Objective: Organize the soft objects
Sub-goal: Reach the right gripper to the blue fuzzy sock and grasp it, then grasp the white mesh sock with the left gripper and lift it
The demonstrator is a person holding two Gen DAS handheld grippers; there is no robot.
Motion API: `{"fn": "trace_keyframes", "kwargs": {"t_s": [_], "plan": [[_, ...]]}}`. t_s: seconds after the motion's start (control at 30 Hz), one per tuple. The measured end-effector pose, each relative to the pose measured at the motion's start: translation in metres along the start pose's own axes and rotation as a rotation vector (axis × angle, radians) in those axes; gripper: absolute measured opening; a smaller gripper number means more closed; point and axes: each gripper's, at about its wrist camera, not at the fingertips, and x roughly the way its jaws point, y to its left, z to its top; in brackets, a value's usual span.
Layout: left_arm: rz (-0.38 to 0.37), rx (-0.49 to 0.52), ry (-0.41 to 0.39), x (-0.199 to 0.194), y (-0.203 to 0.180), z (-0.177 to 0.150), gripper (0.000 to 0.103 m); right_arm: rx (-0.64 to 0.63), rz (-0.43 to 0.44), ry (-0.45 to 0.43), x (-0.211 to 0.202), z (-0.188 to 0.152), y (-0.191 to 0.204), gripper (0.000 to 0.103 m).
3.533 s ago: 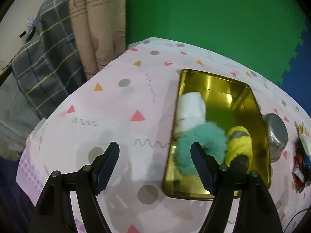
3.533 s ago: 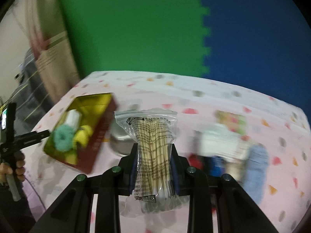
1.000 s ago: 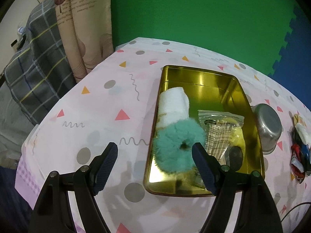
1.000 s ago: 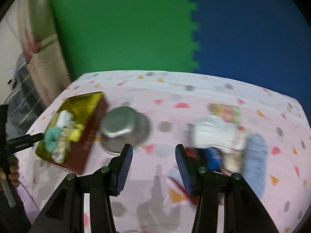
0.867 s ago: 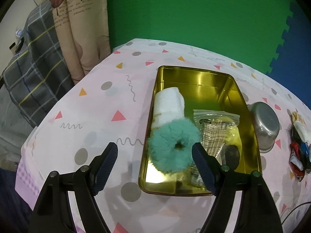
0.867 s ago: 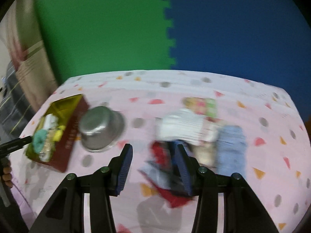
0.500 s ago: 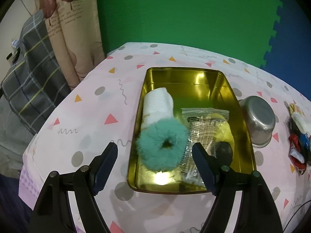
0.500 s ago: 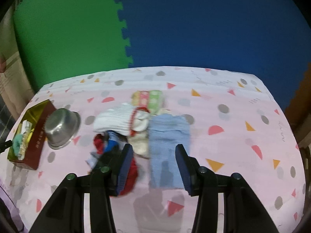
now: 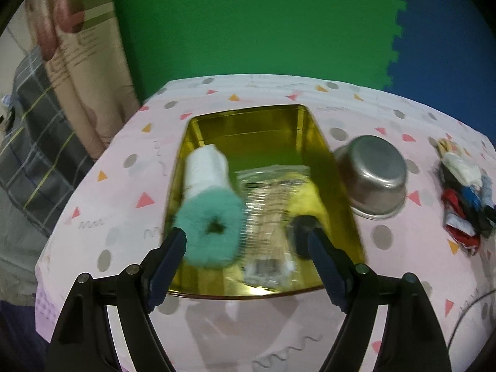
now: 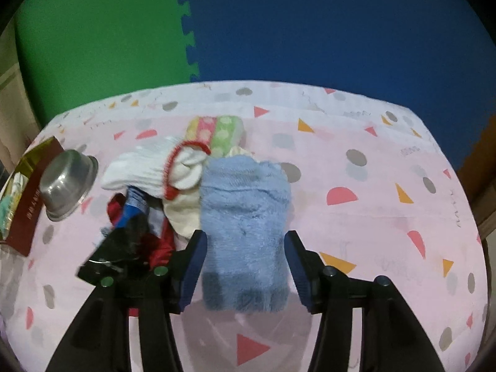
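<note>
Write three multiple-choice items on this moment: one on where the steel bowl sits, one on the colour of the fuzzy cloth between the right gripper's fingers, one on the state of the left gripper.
1. Where does the steel bowl sit?
A. Inside the gold tin
B. On the tablecloth beside the gold tin
C. On top of the pile of clothes

2. What colour is the fuzzy cloth framed by the right gripper?
A. Light blue
B. Red
C. Yellow

3. What is the state of the left gripper?
A. Shut on the teal scrunchie
B. Shut on the plastic bag
C. Open, holding nothing

Answers:
1. B, the bowl stands upside down on the cloth right of the gold tin, outside its walls.
2. A, the cloth lying between the open fingers is light blue.
3. C, the fingers stand wide apart above the tin's near end, with the teal scrunchie lying in the tin.
</note>
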Motion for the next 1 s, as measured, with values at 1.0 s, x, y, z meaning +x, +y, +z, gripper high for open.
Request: {"fn": "trace_keyframes", "kwargs": {"t_s": [1.0], "plan": [[-0.289,0.282,0.073,-0.004,-0.203,0.039,0.079,0.108,-0.012,-0.042,0.002,-0.033,-0.075,0.032]]}}
